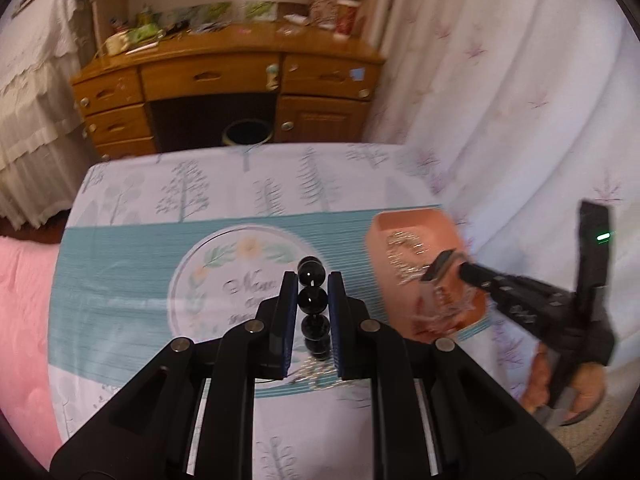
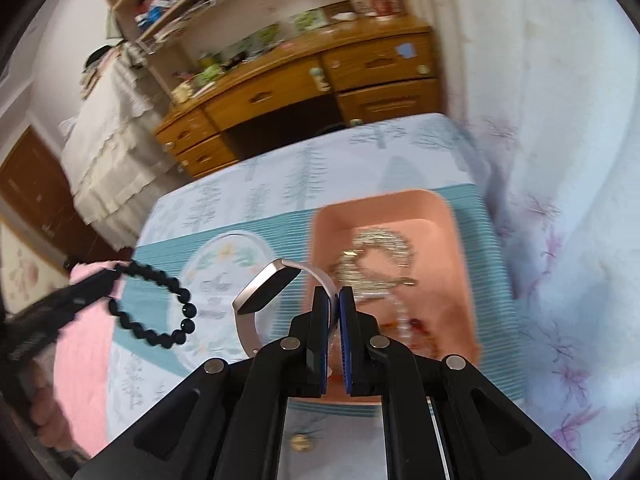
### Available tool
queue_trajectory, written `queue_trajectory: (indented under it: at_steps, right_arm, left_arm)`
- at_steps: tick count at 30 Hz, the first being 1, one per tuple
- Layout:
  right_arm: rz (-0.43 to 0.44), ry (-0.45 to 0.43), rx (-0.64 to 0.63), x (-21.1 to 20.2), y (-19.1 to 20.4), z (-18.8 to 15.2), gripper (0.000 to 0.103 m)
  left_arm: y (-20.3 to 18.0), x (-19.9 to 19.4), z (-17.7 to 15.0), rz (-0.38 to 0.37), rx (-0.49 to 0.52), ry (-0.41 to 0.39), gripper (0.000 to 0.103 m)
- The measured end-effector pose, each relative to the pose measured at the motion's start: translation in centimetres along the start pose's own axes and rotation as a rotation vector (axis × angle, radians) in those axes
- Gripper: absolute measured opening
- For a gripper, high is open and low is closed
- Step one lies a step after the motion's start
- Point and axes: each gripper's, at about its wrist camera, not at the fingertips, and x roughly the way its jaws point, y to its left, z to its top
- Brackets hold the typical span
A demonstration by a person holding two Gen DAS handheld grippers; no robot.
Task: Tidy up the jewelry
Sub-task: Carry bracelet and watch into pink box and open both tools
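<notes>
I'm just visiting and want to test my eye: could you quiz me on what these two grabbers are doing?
1. True or false: the left gripper is empty.
2. What does the right gripper hold? A) silver chain B) grey-strapped wristwatch C) nothing
3. Fill in: the glittering silver chains lie in the ___ plastic tray.

Key: 1 false, it grips a black round-bead bracelet; 2 B; 3 salmon-pink.

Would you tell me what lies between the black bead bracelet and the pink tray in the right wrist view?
The silver watch, shut in the right gripper, hangs between the black bead bracelet and pink tray; the right wrist view shows it.
</notes>
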Motion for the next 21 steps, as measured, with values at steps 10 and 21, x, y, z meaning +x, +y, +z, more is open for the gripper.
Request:
queue_trajectory:
  at_steps: [10, 21]
  right_arm:
    - [-0.072, 0.095, 0.058, 3.5, -6.4, -1.8, 0.008]
    - [-0.025, 0.028, 0.064, 0.9, -7.9, -3.3, 0.019]
  left_arm:
    - [-8.8, 1.6, 1.6, -0.089, 0.103, -0.001, 0.012]
    - [-15.9, 8.7, 1.5, -0.129, 0.173, 0.054, 0.012]
